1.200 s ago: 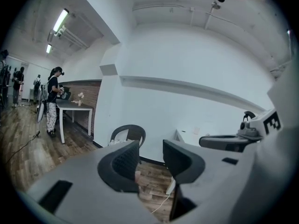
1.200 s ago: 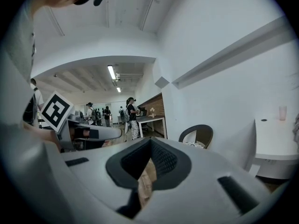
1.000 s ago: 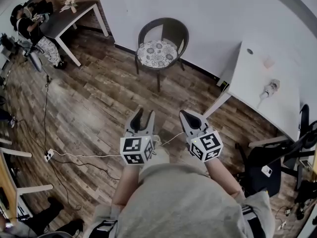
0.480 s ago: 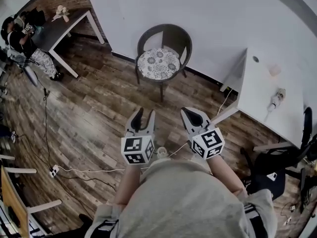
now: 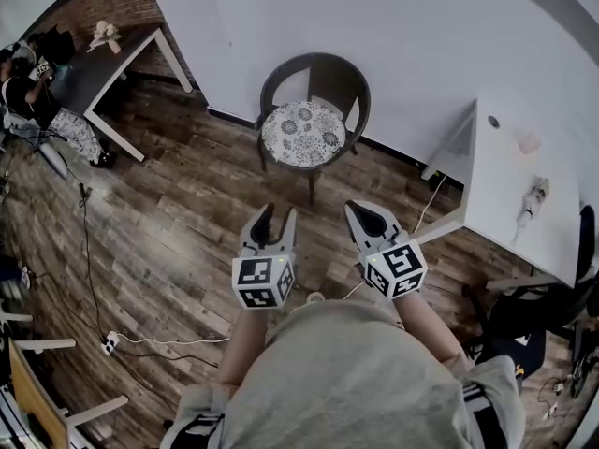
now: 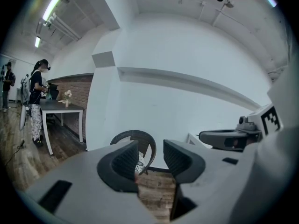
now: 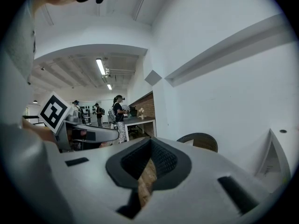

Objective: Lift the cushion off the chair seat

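Observation:
A round patterned cushion (image 5: pixel 301 134) lies on the seat of a dark wicker chair (image 5: pixel 318 71) against the white wall. Both grippers are held over the wooden floor, short of the chair and pointing at it. My left gripper (image 5: pixel 271 219) is open with nothing between its jaws. In the left gripper view the chair (image 6: pixel 132 137) and a sliver of the cushion (image 6: pixel 139 164) show beyond the left gripper (image 6: pixel 150 149). My right gripper (image 5: pixel 368 217) is shut and empty. In the right gripper view only the chair back (image 7: pixel 200 141) shows past the right gripper (image 7: pixel 149 143).
A white table (image 5: pixel 510 171) stands to the right of the chair, with a black office chair (image 5: pixel 547 311) nearer me. A dark table (image 5: pixel 103 50) and a person (image 5: pixel 28 92) are at the far left. A cable (image 5: pixel 159 340) runs across the floor at the left.
Both grippers and the camera have moved forward toward the chair, which now sits nearer and larger in the head view. The jaws look unchanged.

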A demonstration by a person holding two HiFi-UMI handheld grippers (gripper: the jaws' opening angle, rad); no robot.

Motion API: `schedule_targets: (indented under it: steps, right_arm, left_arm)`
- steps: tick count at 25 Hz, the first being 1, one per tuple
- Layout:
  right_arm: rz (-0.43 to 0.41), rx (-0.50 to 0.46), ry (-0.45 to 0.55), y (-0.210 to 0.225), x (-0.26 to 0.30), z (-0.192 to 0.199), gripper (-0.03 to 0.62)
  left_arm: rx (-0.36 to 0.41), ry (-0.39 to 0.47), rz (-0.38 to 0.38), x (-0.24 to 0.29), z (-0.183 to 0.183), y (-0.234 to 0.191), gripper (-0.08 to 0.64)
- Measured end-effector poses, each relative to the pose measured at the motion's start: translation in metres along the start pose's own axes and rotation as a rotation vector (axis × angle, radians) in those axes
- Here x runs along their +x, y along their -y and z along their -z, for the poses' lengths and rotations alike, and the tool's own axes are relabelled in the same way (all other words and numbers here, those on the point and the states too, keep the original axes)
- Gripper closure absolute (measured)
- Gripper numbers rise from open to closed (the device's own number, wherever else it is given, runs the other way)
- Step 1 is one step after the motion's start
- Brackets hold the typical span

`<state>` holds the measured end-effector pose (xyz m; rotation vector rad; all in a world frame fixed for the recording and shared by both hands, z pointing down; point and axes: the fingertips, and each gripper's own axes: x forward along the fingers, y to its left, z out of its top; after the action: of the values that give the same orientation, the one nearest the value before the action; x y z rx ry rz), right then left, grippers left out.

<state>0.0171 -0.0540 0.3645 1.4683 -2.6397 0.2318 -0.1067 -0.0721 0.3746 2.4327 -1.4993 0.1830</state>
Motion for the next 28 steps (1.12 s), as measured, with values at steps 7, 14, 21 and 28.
schedule_targets:
  steps: [7, 14, 21, 28]
  right_arm:
    - [0.007, -0.009, -0.029, 0.008, 0.031, 0.003, 0.592]
    - [0.012, 0.014, -0.056, 0.026, 0.052, 0.015, 0.592]
    - [-0.006, 0.032, -0.074, 0.072, 0.095, 0.023, 0.592]
    - [-0.035, 0.024, -0.105, 0.12, 0.155, 0.032, 0.592]
  left_arm:
    - [-0.013, -0.023, -0.013, 0.029, 0.007, -0.026, 0.407]
    - [-0.029, -0.045, -0.026, 0.064, 0.016, -0.042, 0.407]
    - [-0.043, -0.066, -0.047, 0.125, 0.025, -0.057, 0.407]
    - [-0.071, -0.089, -0.069, 0.203, 0.041, -0.087, 0.407]
